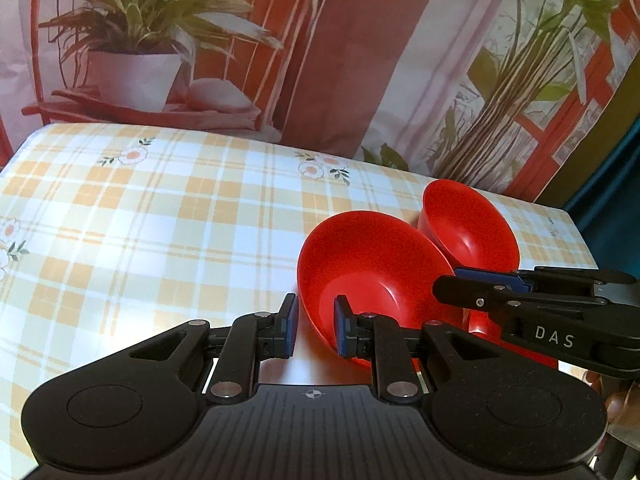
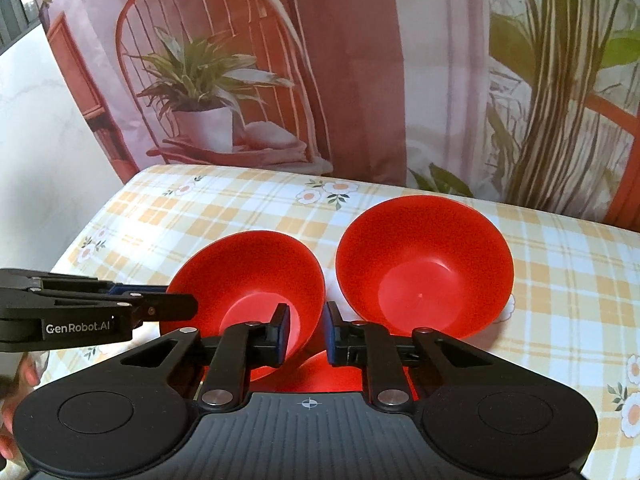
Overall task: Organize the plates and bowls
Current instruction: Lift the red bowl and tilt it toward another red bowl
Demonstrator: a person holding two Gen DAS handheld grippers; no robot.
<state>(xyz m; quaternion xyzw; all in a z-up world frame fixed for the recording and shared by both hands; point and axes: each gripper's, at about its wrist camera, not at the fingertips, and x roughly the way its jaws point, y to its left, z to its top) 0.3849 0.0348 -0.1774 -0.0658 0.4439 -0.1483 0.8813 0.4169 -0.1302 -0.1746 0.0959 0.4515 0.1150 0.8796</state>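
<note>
Both hand-held grippers, left and right, straddle the near red bowl's rim, apparently not yet clamped.

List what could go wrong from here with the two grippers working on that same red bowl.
1. The left gripper and right gripper both straddle opposite rims of the near red bowl, jaws open; uneven closing could tip or twist it.
2. That bowl sits close beside the far red bowl; lifting it sideways could knock the neighbour.
3. A third red dish lies under the right gripper, mostly hidden, and could be bumped.
</note>
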